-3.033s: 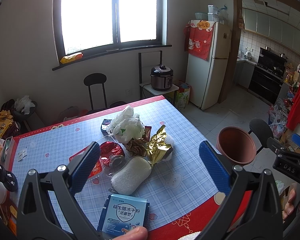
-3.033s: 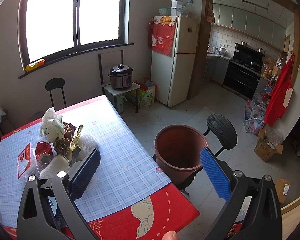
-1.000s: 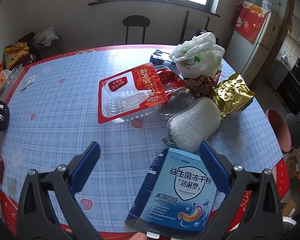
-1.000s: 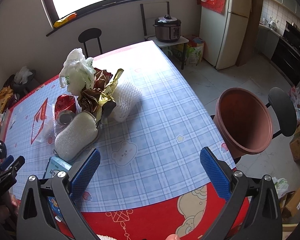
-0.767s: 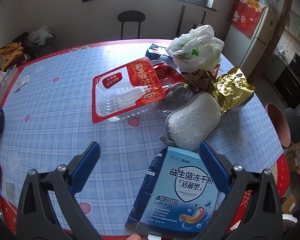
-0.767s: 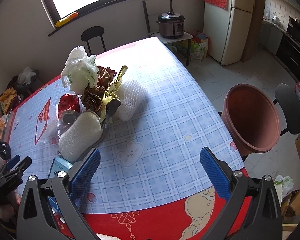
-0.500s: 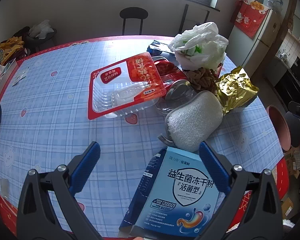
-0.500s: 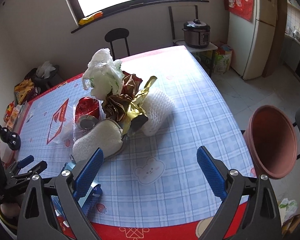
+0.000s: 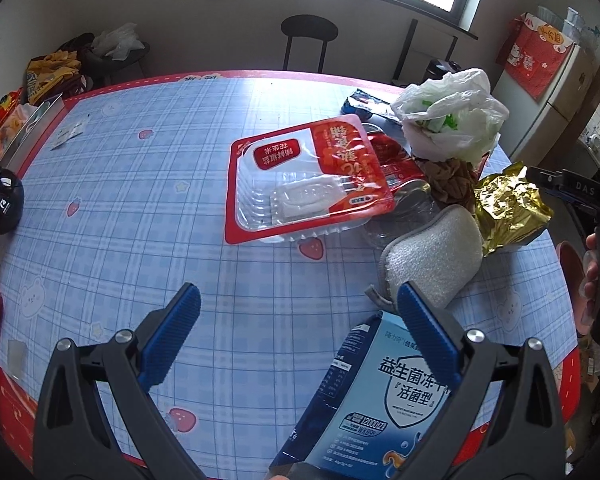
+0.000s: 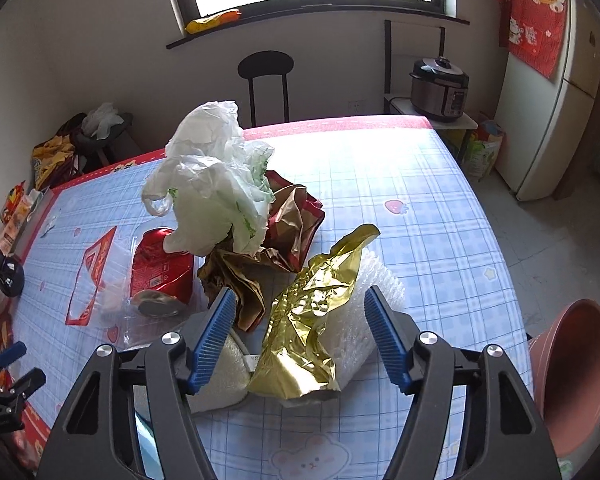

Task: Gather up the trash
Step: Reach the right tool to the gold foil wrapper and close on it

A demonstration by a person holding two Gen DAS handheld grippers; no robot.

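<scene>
the blue box (image 9: 384, 396) lies at the near edge of the counter (image 9: 148, 184), and its lower part is cut off by the frame and partly covered by the right finger of the left gripper (image 9: 296, 312). in the right wrist view only a sliver of it shows behind the left finger. the red can (image 10: 160, 268) lies on its side under clear plastic, half hidden by the white plastic bag (image 10: 216, 192); in the left wrist view the can is mostly covered by the red-rimmed clear tray (image 9: 304, 180). the brown crumpled wrapper (image 10: 256, 264) sits under the bag, its lower edge behind the right gripper's left finger. the white foam net (image 10: 364, 312) is largely covered by the gold foil wrapper (image 10: 316, 312). a dark blue packet (image 9: 364, 104) behind the bag is too small to read.

the left gripper's fingers (image 9: 180, 320) are spread wide and hold nothing; they hover over bare checked cloth beside the blue box. the right gripper (image 10: 300, 320) also has its fingers (image 10: 216, 328) wide apart, straddling the gold foil wrapper, with the white sponge pad (image 10: 220, 376) just under the left finger; whether either pad touches the foil cannot be told.

the trash pile sits toward the right side of the counter. the terracotta bin (image 10: 572, 376) stands off the counter's right edge, partly cut by the frame.
</scene>
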